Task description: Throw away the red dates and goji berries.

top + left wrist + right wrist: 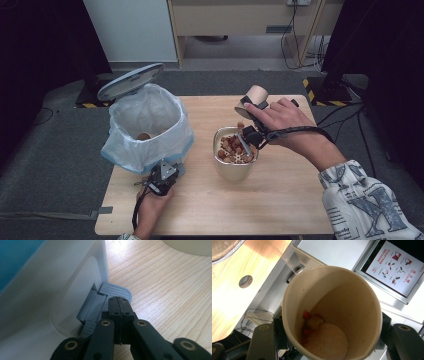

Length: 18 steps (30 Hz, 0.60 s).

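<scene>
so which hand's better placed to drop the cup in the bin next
Right. The right gripper holds the cup, tipped over the pot. The left gripper is shut on the pedal, with the bin lid up.

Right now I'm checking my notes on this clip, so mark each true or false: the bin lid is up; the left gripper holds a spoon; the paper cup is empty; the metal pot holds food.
1. The bin lid is up: true.
2. The left gripper holds a spoon: false, it presses shut on the bin's grey pedal.
3. The paper cup in the right gripper is empty: false, a few scraps cling inside.
4. The metal pot holds food: true.
</scene>
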Available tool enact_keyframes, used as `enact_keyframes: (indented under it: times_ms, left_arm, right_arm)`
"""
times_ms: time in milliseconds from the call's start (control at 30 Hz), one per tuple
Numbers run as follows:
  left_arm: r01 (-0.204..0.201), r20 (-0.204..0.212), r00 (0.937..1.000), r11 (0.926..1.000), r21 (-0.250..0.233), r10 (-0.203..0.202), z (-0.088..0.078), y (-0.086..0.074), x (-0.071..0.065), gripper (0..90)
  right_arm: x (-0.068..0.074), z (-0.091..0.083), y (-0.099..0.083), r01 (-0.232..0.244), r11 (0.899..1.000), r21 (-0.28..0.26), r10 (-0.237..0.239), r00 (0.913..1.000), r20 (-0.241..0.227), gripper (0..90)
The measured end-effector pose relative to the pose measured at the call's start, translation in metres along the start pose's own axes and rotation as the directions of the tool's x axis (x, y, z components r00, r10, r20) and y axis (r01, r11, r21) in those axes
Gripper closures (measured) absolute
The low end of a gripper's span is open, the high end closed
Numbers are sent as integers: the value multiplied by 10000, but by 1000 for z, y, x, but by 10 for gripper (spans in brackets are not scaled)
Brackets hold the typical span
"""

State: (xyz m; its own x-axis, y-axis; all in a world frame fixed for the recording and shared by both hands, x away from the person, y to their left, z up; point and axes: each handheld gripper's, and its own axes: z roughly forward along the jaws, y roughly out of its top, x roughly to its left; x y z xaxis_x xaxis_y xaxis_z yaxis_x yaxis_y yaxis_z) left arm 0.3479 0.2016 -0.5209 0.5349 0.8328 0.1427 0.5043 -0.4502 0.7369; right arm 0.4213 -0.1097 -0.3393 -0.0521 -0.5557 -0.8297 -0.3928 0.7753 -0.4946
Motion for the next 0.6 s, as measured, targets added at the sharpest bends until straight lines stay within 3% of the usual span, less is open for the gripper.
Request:
enact_keyframes:
  times_ms: [300,600]
  left_arm:
    - [-6,4,10000,10000,-5,6,0,0,0,895]
    - [-12,1,10000,10000,0,12,0,0,0,895]
  right_arm:
    - [-2,-1,-3,-145,9999,20,145,9999,41,370]
    - [-2,1,-6,-962,9954,-11,962,9953,60,369]
